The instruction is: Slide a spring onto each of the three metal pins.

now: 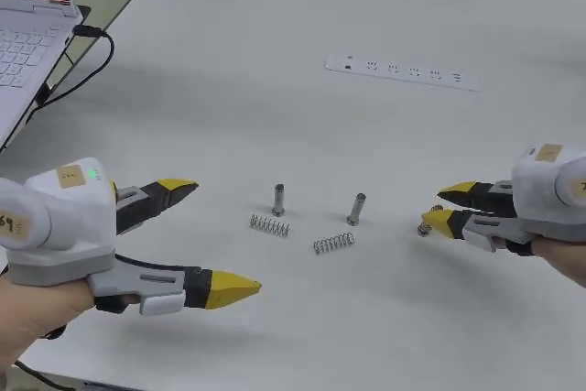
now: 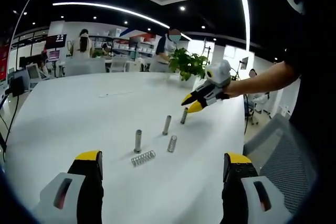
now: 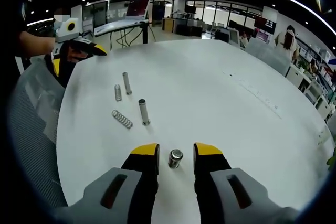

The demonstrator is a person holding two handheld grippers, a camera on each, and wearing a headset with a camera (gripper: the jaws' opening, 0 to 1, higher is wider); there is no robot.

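Observation:
Two bare metal pins stand upright mid-table, one on the left and one on the right. Two loose springs lie in front of them, one by the left pin and the other by the right pin. A third pin wears a spring and stands between the narrowly parted jaws of my right gripper, untouched. My left gripper hovers wide open, left of the pins.
An open laptop with a black cable sits at the far left corner of the white table. A white power strip lies beyond the pins. People sit at desks in the background.

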